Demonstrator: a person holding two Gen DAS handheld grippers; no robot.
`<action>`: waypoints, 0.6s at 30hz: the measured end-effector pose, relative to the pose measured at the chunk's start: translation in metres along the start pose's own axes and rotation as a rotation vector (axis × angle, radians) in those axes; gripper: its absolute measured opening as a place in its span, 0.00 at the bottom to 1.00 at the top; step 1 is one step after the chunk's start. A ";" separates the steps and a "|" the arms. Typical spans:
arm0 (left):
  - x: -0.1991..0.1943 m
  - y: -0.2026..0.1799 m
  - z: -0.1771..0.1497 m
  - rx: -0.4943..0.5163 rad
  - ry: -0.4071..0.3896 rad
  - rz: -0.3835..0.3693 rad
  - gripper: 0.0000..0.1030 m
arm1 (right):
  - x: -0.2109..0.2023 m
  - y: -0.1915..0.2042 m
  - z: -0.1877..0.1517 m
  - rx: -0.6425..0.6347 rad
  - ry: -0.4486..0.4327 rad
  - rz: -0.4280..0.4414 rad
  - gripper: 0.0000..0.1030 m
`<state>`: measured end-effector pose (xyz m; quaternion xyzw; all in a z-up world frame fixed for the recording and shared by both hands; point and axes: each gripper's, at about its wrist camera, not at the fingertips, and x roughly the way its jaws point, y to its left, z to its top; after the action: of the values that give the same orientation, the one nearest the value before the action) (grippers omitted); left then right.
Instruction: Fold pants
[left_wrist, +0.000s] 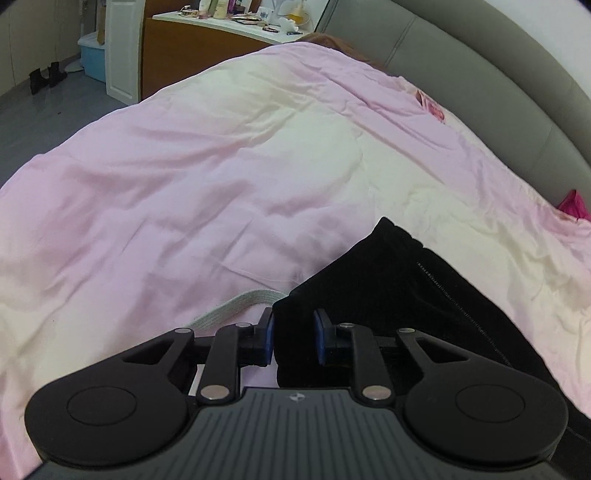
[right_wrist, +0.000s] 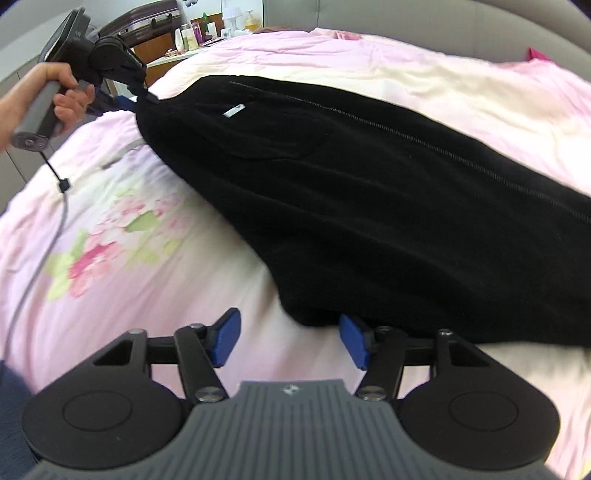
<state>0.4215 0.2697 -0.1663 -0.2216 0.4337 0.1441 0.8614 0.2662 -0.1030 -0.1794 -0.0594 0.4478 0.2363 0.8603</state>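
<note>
Black pants (right_wrist: 369, 192) lie spread on a pink bed cover (right_wrist: 147, 266), with a white label near the waistband. My left gripper (left_wrist: 293, 338) is shut on the waist corner of the pants (left_wrist: 388, 295), with the black fabric pinched between its blue pads. It also shows in the right wrist view (right_wrist: 138, 92), held by a hand at the far left end of the pants. My right gripper (right_wrist: 290, 341) is open and empty, just before the near edge of the pants. A grey drawstring (left_wrist: 236, 302) trails from the waist.
The grey padded headboard (left_wrist: 480, 74) curves along the right. A wooden dresser (left_wrist: 207, 40) with bottles stands beyond the bed. A blue bin (left_wrist: 92, 59) and black boots (left_wrist: 46, 75) are on the floor. A magenta cloth (left_wrist: 572, 206) lies by the headboard.
</note>
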 end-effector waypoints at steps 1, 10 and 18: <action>0.005 0.000 -0.002 0.017 0.004 0.010 0.23 | 0.003 0.001 -0.001 -0.011 -0.006 -0.010 0.52; 0.018 -0.009 -0.011 0.160 0.035 0.086 0.24 | 0.007 0.007 0.014 -0.006 0.044 0.008 0.07; 0.022 -0.038 -0.036 0.411 0.011 0.251 0.39 | 0.033 0.011 -0.002 0.042 0.103 0.011 0.06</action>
<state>0.4263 0.2197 -0.1929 0.0134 0.4829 0.1573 0.8613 0.2756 -0.0825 -0.2060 -0.0511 0.4965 0.2282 0.8360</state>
